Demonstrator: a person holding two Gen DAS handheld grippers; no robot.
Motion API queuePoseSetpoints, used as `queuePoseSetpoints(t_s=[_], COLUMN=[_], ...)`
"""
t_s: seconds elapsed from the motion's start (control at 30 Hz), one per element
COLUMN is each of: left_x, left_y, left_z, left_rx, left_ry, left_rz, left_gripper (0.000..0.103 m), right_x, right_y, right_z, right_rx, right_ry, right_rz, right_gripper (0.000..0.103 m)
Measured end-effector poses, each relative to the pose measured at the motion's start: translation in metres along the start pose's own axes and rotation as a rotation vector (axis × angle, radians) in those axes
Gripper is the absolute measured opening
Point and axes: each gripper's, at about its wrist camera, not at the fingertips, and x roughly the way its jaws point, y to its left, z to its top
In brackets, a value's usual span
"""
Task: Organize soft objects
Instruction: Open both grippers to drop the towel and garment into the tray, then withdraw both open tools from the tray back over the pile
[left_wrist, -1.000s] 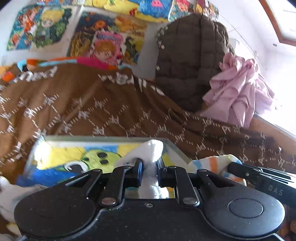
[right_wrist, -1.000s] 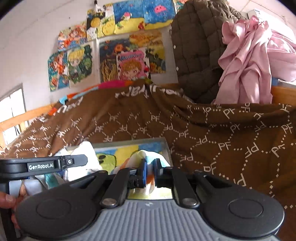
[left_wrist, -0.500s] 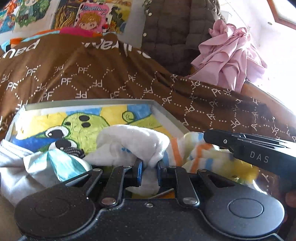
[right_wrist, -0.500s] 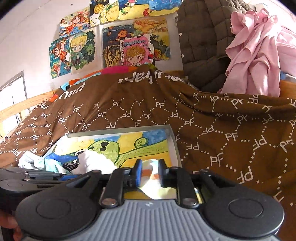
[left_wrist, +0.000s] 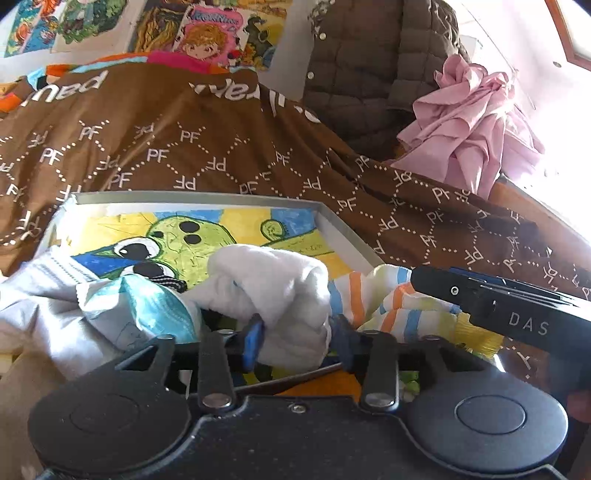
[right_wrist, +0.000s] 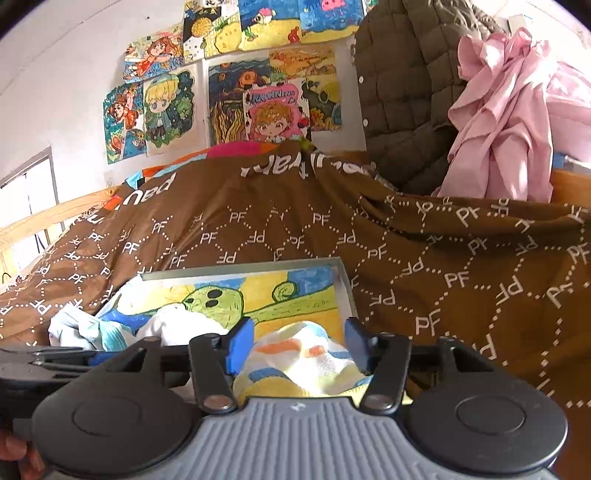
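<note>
Both grippers sit low over a shallow tray (left_wrist: 343, 229) that lies on a brown blanket (left_wrist: 229, 147); the tray floor is a bright cartoon drawing. The left gripper (left_wrist: 295, 338) has just been opening, and a white sock (left_wrist: 273, 280) lies between its spread jaws, bulging against the blue pads (whether they still press I cannot tell). The right gripper (right_wrist: 299, 343) has just been opening too; its jaws stand well apart with a striped sock (right_wrist: 299, 356) loose between them, near the tray's right edge. A pale blue cloth (left_wrist: 147, 306) is bunched at the tray's left side, beside the white sock. A quilted coat (right_wrist: 402, 92) and pink garment (right_wrist: 506, 122) hang behind
</note>
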Motion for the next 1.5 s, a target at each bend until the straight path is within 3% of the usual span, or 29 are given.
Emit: queuePoseSetpoints(t_s=[0.23,0.53,0.73,1.17,1.5], left_x=[-0.031,-0.088,-0.13,-0.219,-0.276], left_y=[-0.006,-0.023,-0.037,-0.062,-0.081], left_z=[-0.007,-0.006,-0.005,-0.026,-0.05], left_rx=[-0.01,-0.028,-0.025,-0.071,-0.038], left_ry=[-0.07,-0.204,-0.262,-0.31,-0.311], left_rz=[0.054,0.14,0.201,0.295,0.329], left_gripper=[0.078,0.101,0.102,0.102,0.102], right_x=[-0.022,-0.057,-0.09,-0.165,-0.217], right_y=[0.0,0.01,0.019,0.028,0.04], right_z=[0.009,0.026,0.034,0.031,-0.003], right_rx=[-0.006,-0.008,-0.012,-0.001,0.003], right_ry=[-0.059,-0.14,-0.181,-0.208,-0.157], right_rz=[0.0,0.028,0.051,0.06,0.051], right_gripper=[0.082,0.096,0.102,0.103,0.103])
